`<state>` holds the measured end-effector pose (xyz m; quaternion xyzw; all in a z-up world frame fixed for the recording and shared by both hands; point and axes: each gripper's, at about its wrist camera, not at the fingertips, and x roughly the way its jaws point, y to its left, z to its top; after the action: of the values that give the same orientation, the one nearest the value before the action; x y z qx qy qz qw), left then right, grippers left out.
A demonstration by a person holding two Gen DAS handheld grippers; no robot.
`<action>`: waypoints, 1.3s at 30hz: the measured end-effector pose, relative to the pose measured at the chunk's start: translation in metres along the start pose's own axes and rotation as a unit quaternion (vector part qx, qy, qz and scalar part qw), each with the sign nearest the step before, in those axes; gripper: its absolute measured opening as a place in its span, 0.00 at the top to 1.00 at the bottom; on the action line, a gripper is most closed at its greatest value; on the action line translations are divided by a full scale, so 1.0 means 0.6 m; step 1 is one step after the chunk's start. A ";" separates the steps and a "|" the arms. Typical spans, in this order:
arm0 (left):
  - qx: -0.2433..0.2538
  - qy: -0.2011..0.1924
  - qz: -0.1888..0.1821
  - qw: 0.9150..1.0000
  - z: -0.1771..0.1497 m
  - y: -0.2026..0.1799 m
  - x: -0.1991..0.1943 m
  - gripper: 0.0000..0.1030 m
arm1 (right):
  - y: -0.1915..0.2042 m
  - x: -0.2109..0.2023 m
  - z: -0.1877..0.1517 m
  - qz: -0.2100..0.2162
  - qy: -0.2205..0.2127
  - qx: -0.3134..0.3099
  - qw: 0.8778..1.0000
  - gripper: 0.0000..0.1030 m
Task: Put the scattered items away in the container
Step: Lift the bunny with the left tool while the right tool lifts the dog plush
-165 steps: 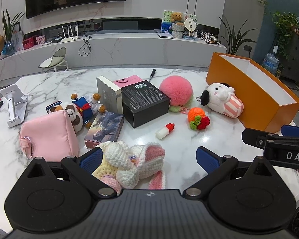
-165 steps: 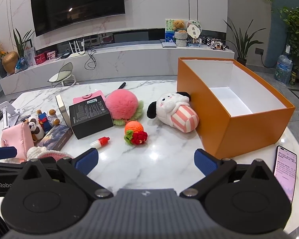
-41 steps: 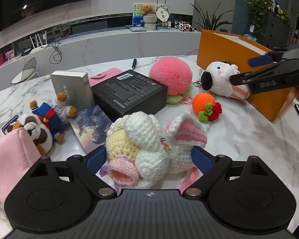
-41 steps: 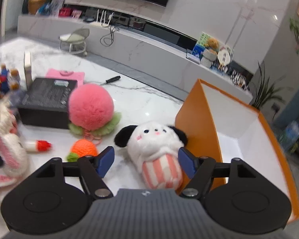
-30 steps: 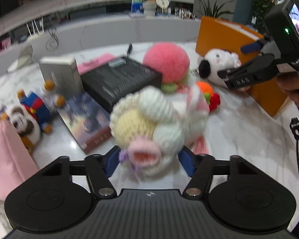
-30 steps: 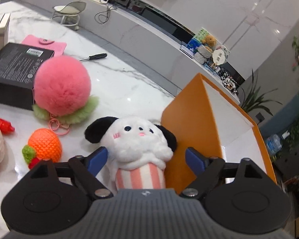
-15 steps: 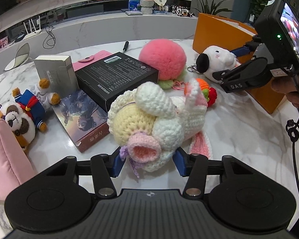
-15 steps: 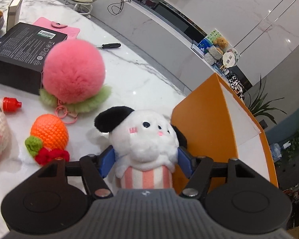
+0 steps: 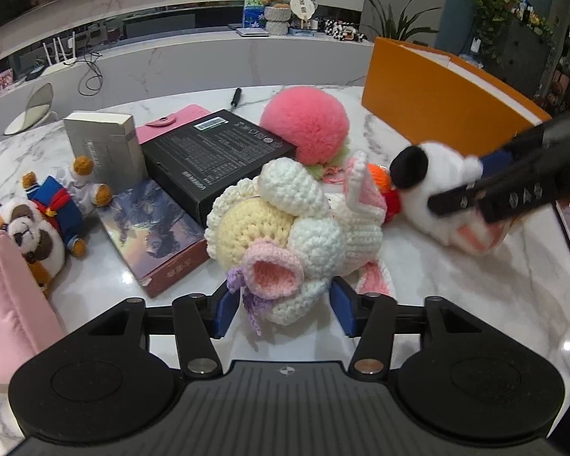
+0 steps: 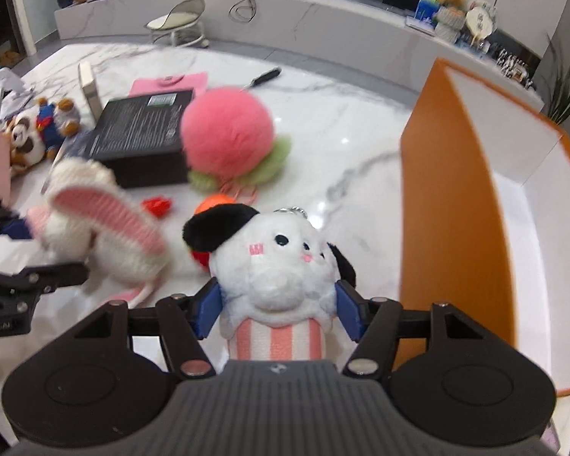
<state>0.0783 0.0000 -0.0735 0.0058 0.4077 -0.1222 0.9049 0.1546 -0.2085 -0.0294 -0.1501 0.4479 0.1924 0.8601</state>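
Marble table; upright plush dog

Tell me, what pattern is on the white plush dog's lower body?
Pink and white vertical stripes on the plush dog, seen best in the right wrist view.

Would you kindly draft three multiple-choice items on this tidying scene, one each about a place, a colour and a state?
1. Where does the screwdriver lie?
A. inside the orange box
B. on the marble table, beyond the black box
C. on the pink pouch

2. What colour is the inside of the orange box?
A. white
B. black
C. green

3. What is the right gripper doing?
A. hanging open over a bare table
B. gripping the pink pompom
C. clamped on the white plush dog

Answers: 1 B, it rests on the table behind the black box. 2 A, the right wrist view shows white inner walls and floor. 3 C, the jaws press both sides of the white plush dog.
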 end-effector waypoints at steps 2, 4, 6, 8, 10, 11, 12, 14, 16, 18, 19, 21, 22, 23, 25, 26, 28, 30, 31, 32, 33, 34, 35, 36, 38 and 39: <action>-0.003 -0.001 -0.005 1.000 0.000 -0.001 0.004 0.32 | 0.002 -0.002 -0.002 0.000 -0.001 0.002 1.000 0.36; -0.004 -0.003 -0.005 1.000 0.001 -0.001 0.008 0.25 | 0.001 0.003 -0.001 0.000 -0.001 0.002 1.000 0.34; -0.005 -0.005 -0.003 1.000 0.002 -0.002 0.013 0.21 | 0.003 0.005 0.000 0.000 -0.002 -0.001 1.000 0.33; -0.001 -0.009 0.003 1.000 0.003 -0.003 0.016 0.20 | 0.001 0.007 0.001 0.001 -0.002 -0.003 1.000 0.33; 0.001 -0.013 0.008 1.000 0.004 -0.004 0.016 0.28 | 0.000 0.007 0.001 0.002 -0.003 -0.002 1.000 0.33; 0.001 -0.016 0.008 1.000 0.004 -0.003 0.014 0.37 | -0.002 0.006 0.001 0.003 -0.003 -0.001 1.000 0.33; 0.000 -0.019 0.009 1.000 0.004 -0.002 0.011 0.43 | -0.003 0.005 0.000 0.003 -0.003 -0.001 1.000 0.33; -0.005 -0.023 0.009 1.000 0.006 0.003 0.008 0.51 | -0.005 0.003 0.000 0.005 -0.003 0.000 1.000 0.33; -0.009 -0.023 0.005 1.000 0.005 0.007 0.006 0.55 | -0.007 0.002 -0.001 0.006 -0.002 0.002 1.000 0.33; -0.009 -0.023 0.004 1.000 0.004 0.008 0.004 0.57 | -0.008 0.001 -0.001 0.006 -0.002 0.004 1.000 0.34; -0.008 -0.024 0.005 1.000 0.004 0.007 0.003 0.59 | -0.008 0.000 0.000 0.006 -0.001 0.004 1.000 0.34; -0.006 -0.026 0.006 1.000 0.005 0.006 -0.002 0.63 | -0.008 -0.003 0.000 0.006 -0.002 0.005 1.000 0.34; -0.007 -0.027 0.006 1.000 0.006 0.006 -0.004 0.63 | -0.009 -0.006 0.001 0.007 -0.003 0.006 1.000 0.35; -0.009 -0.028 0.006 1.000 0.006 0.007 -0.007 0.64 | -0.009 -0.009 0.002 0.008 -0.005 0.006 1.000 0.35; -0.011 -0.029 0.007 1.000 0.006 0.009 -0.009 0.64 | -0.009 -0.017 0.003 0.011 -0.010 0.008 1.000 0.35; -0.011 -0.029 0.008 0.999 0.006 0.010 -0.010 0.64 | -0.009 -0.021 0.004 0.012 -0.012 0.009 1.000 0.35; -0.011 -0.034 0.010 0.999 0.004 0.010 -0.016 0.65 | -0.007 -0.031 0.006 0.013 -0.018 0.009 1.000 0.35; -0.010 -0.045 0.011 0.999 0.004 0.009 -0.028 0.66 | -0.007 -0.044 0.009 0.017 -0.028 0.011 0.999 0.35; -0.007 -0.054 0.012 0.998 0.005 0.008 -0.037 0.66 | -0.007 -0.051 0.010 0.019 -0.033 0.012 0.999 0.35; -0.006 -0.063 0.013 0.998 0.005 0.007 -0.047 0.66 | -0.008 -0.058 0.010 0.022 -0.038 0.015 0.999 0.35; -0.006 -0.071 0.014 0.997 0.006 0.007 -0.057 0.66 | -0.009 -0.067 0.011 0.025 -0.044 0.018 0.999 0.35; -0.008 -0.076 0.016 0.997 0.007 0.008 -0.066 0.66 | -0.011 -0.075 0.012 0.029 -0.050 0.022 0.998 0.35; -0.008 -0.079 0.018 0.997 0.010 0.007 -0.075 0.66 | -0.014 -0.084 0.013 0.032 -0.056 0.025 0.998 0.35; -0.007 -0.082 0.020 0.996 0.012 0.005 -0.083 0.66 | -0.017 -0.096 0.017 0.034 -0.064 0.028 0.997 0.35; 0.006 -0.094 0.028 0.995 0.022 -0.004 -0.101 0.66 | -0.024 -0.120 0.025 0.036 -0.082 0.032 0.995 0.35; 0.009 -0.101 0.030 0.994 0.030 -0.009 -0.110 0.66 | -0.030 -0.135 0.030 0.037 -0.093 0.035 0.994 0.36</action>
<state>0.0479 0.0070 -0.0122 0.0141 0.3123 -0.0983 0.9448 0.1334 -0.2323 0.0490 -0.0848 0.3779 0.2217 0.8949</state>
